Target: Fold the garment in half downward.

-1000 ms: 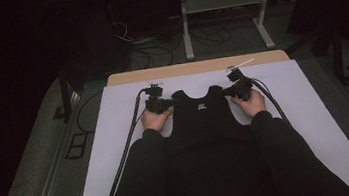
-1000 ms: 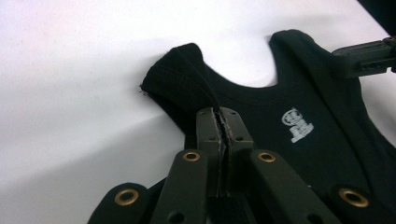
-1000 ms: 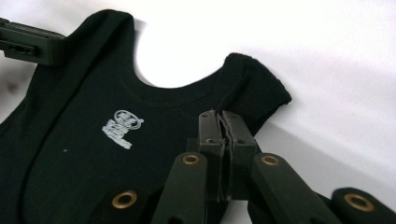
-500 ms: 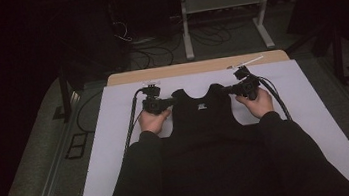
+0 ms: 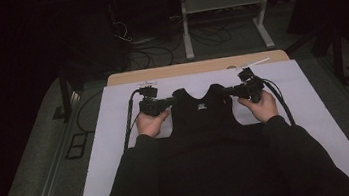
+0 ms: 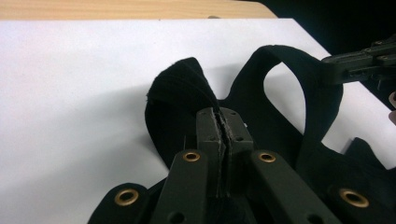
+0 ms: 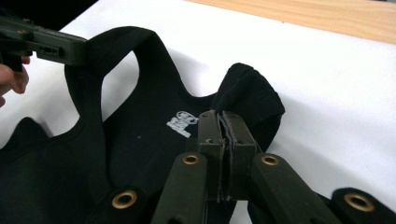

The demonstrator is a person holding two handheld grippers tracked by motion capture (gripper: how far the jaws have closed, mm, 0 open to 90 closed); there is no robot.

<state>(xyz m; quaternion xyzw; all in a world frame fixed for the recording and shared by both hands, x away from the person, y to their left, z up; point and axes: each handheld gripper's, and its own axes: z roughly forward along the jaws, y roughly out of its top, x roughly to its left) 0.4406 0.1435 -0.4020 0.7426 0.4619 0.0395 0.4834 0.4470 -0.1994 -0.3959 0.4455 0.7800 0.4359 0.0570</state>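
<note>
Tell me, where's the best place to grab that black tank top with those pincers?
Probably the shoulder straps, one from each outer side. On the black tank top they are narrow loops standing off the white sheet; the left gripper and right gripper pinch them so.

The person is wearing black long sleeves (image 5: 136,168) reaching to the wrists, hands bare. Each hand is carrying a black gripper: the left gripper (image 5: 163,102) and right gripper (image 5: 229,91) are showing dark, blocky bodies, with black cables (image 5: 129,126) trailing toward 6 o'clock. Up close, the jaws are looking matte dark grey, with brass-ringed rivet holes (image 6: 191,156) and small screws dotting the pads (image 7: 211,128).
</note>
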